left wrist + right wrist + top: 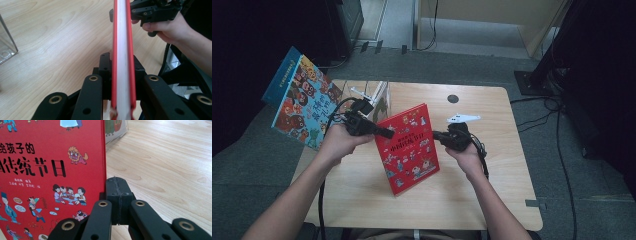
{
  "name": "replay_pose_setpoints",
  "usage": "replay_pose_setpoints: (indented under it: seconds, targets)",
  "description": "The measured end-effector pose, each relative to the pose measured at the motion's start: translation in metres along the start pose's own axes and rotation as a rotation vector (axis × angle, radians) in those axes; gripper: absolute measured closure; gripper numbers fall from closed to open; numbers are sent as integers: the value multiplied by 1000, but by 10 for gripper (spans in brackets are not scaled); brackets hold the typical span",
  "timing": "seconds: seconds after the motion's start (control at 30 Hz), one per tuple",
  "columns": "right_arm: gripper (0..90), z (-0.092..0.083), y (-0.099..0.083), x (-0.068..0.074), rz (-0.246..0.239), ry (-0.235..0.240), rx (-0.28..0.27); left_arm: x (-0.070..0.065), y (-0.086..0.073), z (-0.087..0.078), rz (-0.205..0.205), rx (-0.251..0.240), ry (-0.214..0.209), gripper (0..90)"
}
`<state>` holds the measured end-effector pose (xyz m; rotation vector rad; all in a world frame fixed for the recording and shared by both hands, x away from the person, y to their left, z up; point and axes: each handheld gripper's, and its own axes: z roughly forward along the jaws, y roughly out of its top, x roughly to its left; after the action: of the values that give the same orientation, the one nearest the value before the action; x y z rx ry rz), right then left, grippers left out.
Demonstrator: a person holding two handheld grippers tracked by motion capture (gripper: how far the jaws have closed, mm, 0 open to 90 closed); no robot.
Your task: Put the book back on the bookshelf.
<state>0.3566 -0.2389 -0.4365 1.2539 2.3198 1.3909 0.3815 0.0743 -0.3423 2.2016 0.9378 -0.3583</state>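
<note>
High view: two picture books at a wooden tabletop (pixel 492 195). A red book (pixel 409 147) stands tilted near its middle between two hands; a blue book (pixel 299 97) hangs past the far left corner. The left gripper (pixel 384 133) reaches level from the left, its fingers (pixel 93 95) clamped on the red book's edge. The right gripper (pixel 438 135) points at the opposite edge, fingers (pixel 117 195) pressed together empty, just beside the cover. One clear stand (pixel 379 97) sits behind.

A lab-like recording room: a pale wooden table (pixel 492 170) stands on grey carpet (pixel 257 175), with black cables (pixel 557 130) trailing just right of it and dark equipment behind.
</note>
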Motion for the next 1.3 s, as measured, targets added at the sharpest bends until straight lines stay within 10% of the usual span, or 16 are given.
replay_pose_setpoints:
  seconds: [0.77, 1.3]
  targets:
    - [890, 8, 9, 15, -76, -3, 9, 7, 17, 15, -47, 143, -37, 778]
    - [670, 7, -21, -9, -102, -48, 66, 13, 13, -6, -96, 112, -64, 796]
